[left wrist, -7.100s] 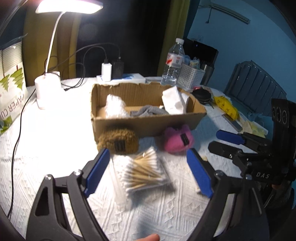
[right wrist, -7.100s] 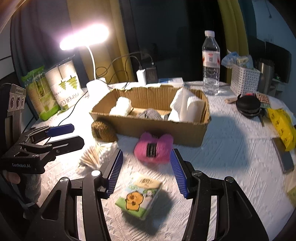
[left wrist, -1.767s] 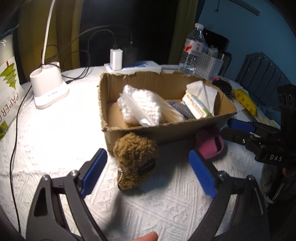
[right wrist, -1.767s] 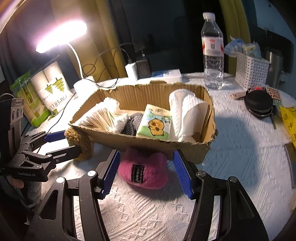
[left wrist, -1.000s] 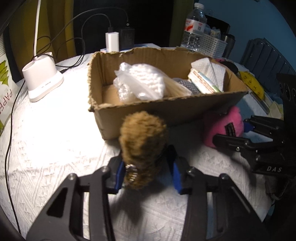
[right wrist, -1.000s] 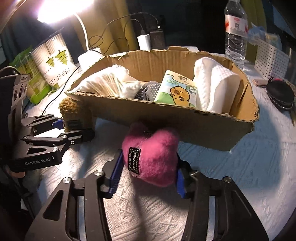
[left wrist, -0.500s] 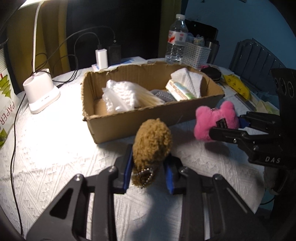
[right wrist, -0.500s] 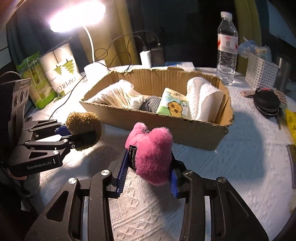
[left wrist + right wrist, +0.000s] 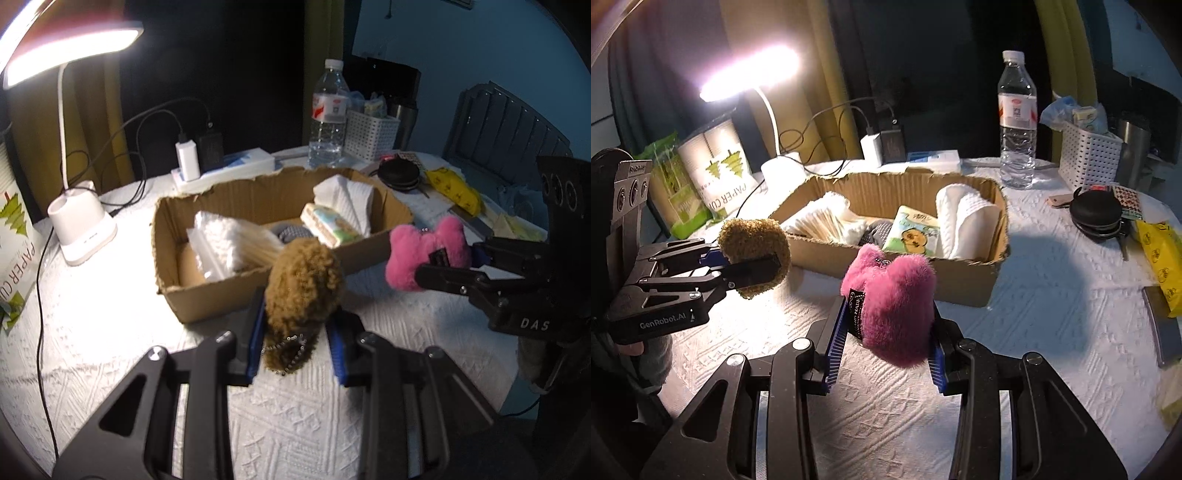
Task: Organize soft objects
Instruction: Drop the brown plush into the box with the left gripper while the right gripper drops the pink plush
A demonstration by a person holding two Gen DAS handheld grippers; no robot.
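My left tongs [image 9: 295, 341] are clamped on the brown plush toy [image 9: 303, 291], raised clear of the tablecloth [image 9: 110, 332] before the cardboard box [image 9: 207, 295]. My right tongs [image 9: 886, 347] are clamped on the pink plush toy [image 9: 892, 310], likewise lifted beside the box.

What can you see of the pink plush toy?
The pink plush toy is fuzzy and lobed, two rounded bumps on top, with a small metal ring between them and a black sewn label on its side. The right gripper clamps it between blue pads, held above the white tablecloth, just in front of the cardboard box.
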